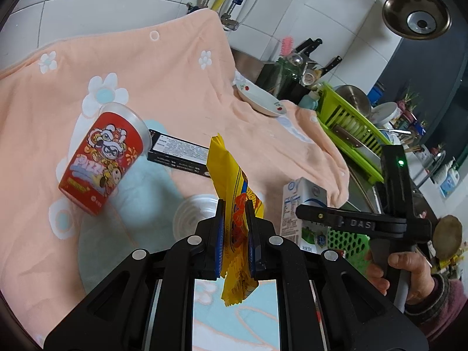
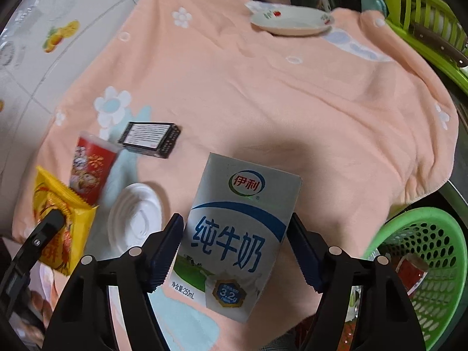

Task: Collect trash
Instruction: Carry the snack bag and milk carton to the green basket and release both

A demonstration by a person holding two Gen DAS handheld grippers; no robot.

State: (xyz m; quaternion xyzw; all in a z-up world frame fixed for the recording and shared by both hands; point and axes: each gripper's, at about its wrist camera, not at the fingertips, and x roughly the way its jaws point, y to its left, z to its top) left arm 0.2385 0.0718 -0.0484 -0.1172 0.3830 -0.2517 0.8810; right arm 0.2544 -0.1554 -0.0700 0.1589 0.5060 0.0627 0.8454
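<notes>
While the left gripper [image 1: 235, 213] pinched one crinkly yellow wrapper [image 1: 231, 187], the right gripper's [image 2: 235, 234] jaws stood beside one boxy milk carton [image 2: 234, 234] on the soft peach towel [image 2: 263, 87], pads not visibly pressing; one perforated green basket [image 2: 433, 251] sat nearby.

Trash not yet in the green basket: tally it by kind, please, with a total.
Yellow wrapper: 1
Red cup: 1
Black box: 1
White lid: 1
Milk carton: 1
Total: 5
</notes>
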